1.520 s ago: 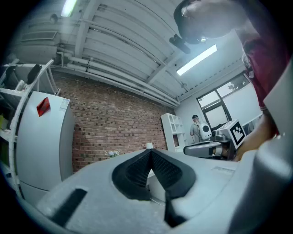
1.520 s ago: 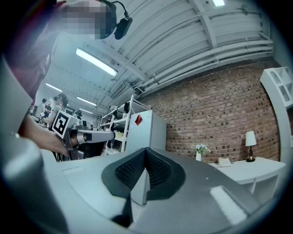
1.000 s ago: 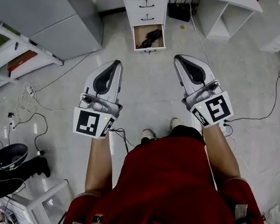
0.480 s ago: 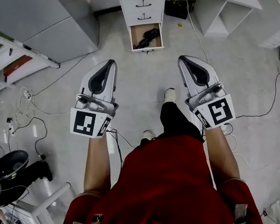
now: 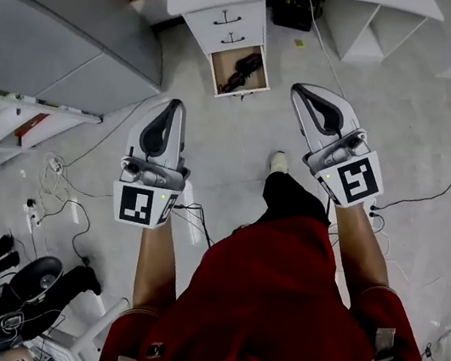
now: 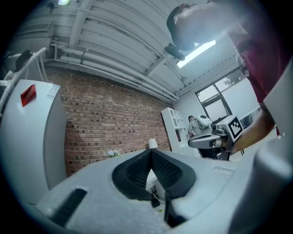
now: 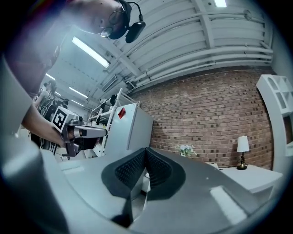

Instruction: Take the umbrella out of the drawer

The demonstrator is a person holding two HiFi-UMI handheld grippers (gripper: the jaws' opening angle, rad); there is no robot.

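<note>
A black folded umbrella (image 5: 246, 66) lies in the pulled-out bottom drawer (image 5: 240, 70) of a white drawer unit (image 5: 230, 29) under a white desk, at the top middle of the head view. My left gripper (image 5: 172, 104) is held in the air well short of the drawer, jaws shut with nothing between them. My right gripper (image 5: 304, 92) hangs level beside it, to the right of the drawer, also shut and empty. In the left gripper view my left gripper (image 6: 150, 153) points at a brick wall; in the right gripper view my right gripper (image 7: 145, 151) does the same.
A grey cabinet (image 5: 54, 24) stands at the left. Cables (image 5: 61, 181) trail over the pale floor. Open white shelving (image 5: 365, 27) sits under the desk to the right of the drawers. The person's shoe (image 5: 279, 161) is stepping forward between the grippers.
The person has walked toward the drawer unit, carrying both grippers forward; the drawer now shows larger and nearer. Both pairs of jaws have stayed shut.
</note>
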